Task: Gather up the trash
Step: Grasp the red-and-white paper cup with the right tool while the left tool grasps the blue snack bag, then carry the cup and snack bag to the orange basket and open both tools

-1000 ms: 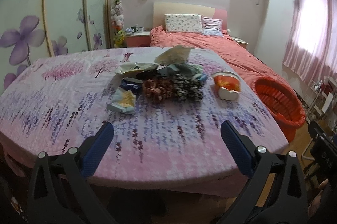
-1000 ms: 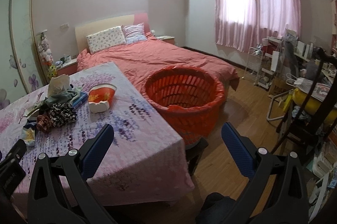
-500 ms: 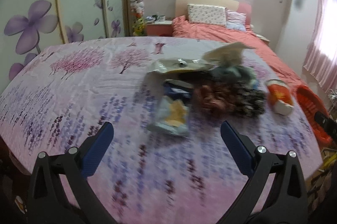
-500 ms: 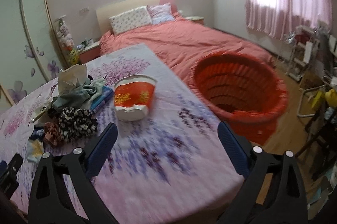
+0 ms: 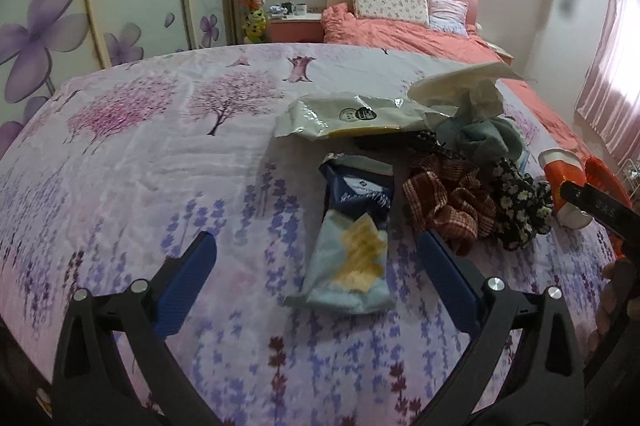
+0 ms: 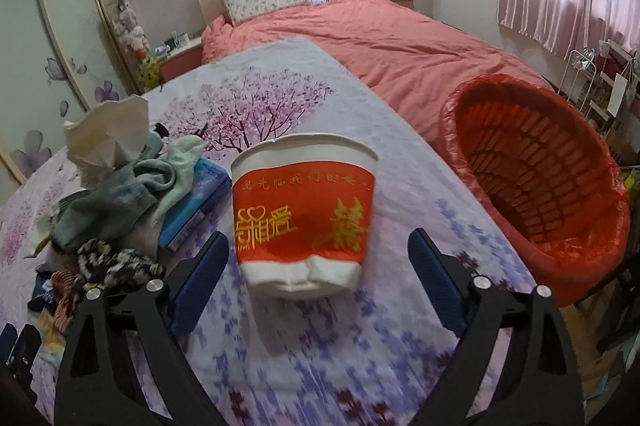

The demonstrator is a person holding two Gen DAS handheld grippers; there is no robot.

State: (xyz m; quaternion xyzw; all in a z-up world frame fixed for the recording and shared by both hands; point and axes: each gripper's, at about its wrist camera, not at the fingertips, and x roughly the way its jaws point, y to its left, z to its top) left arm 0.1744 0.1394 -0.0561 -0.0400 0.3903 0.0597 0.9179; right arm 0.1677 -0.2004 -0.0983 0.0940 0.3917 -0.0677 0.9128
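Note:
A red and white paper cup (image 6: 306, 216) lies on its side on the floral cloth, its dented base between the blue fingers of my right gripper (image 6: 318, 260). The jaws are closing, with gaps on both sides of the cup. In the left wrist view a pale blue snack wrapper (image 5: 352, 258) lies between the wide-open fingers of my left gripper (image 5: 316, 266), untouched. Behind it are a dark blue packet (image 5: 358, 185) and a white plastic bag (image 5: 352, 115). The same cup (image 5: 562, 177) shows at the right edge, partly hidden by the other gripper.
A red lined basket (image 6: 536, 185) stands on the floor right of the table. Socks and patterned cloths (image 6: 128, 193), crumpled paper (image 6: 108, 141) and a blue tissue pack (image 6: 198, 201) lie left of the cup. Checked and flowered cloths (image 5: 476, 203) sit beside the wrappers. A pink bed (image 6: 380, 37) lies behind.
Both grippers came forward and lower over the table. The cup now lies between the right fingers, which have narrowed a little; the pale blue wrapper now lies between the left fingers.

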